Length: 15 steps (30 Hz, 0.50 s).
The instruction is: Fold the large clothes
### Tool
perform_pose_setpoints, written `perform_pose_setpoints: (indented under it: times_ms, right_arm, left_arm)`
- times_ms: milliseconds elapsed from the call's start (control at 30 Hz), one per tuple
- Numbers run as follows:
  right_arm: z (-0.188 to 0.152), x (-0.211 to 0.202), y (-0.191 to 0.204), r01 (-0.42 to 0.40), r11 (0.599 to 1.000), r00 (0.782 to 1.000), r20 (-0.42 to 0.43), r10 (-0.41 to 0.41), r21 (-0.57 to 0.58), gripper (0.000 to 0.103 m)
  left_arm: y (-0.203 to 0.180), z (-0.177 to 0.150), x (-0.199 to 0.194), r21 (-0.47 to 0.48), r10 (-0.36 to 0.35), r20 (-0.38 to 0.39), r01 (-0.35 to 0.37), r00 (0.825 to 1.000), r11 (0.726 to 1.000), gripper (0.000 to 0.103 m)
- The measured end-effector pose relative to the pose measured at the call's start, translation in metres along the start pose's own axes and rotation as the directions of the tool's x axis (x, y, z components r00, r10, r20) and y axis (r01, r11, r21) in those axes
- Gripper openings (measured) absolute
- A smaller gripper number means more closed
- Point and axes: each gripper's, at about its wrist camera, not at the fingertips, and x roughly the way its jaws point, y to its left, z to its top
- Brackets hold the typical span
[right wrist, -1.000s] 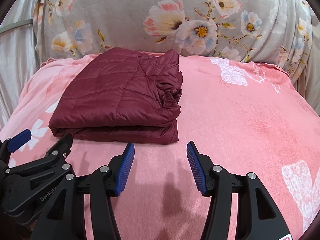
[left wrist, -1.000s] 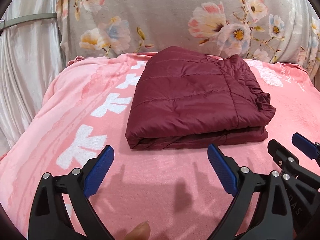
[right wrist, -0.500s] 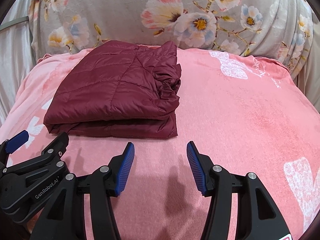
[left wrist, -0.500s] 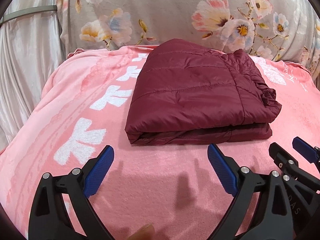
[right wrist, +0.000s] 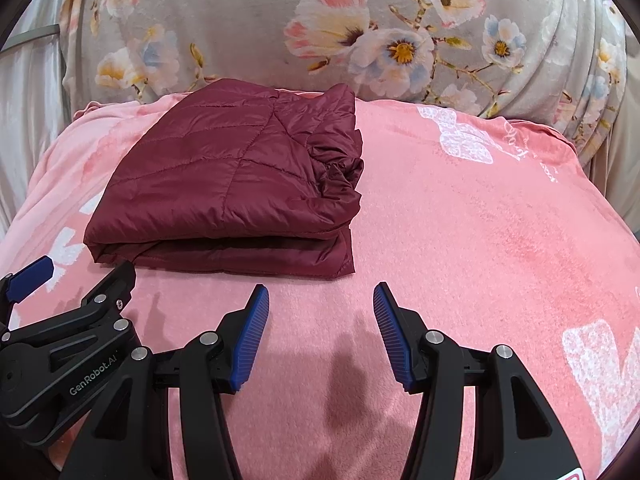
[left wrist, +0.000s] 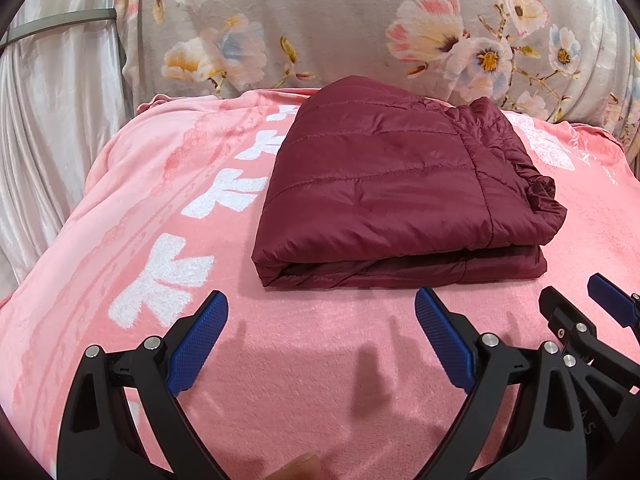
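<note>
A maroon quilted jacket lies folded into a thick rectangle on the pink blanket, its bunched cuff edge at the right. In the right wrist view the same jacket sits at upper left. My left gripper hovers open just in front of the jacket's near fold, nothing between its blue pads. My right gripper is open too, over bare blanket beside the jacket's near right corner. Each gripper shows at the edge of the other's view.
A grey floral cushion rises behind the pink blanket. A pale satin curtain hangs at the left. A fingertip shows at the bottom of the left wrist view.
Both views tilted slightly, so the jacket sits a little lower in the frames. Both grippers stay open and in place; the jacket has not moved.
</note>
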Motion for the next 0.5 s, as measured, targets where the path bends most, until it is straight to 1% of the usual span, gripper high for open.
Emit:
perform_pose_setpoints:
  times_ms: [500]
  right_arm:
    - [-0.0001,-0.0006,0.0021,0.005,1.0,1.0,0.003,-0.005,-0.004,0.053]
  left_arm:
    - [-0.0006,-0.0001,0.0007,0.0,0.001,-0.001,-0.001,1.0,1.0,0.092]
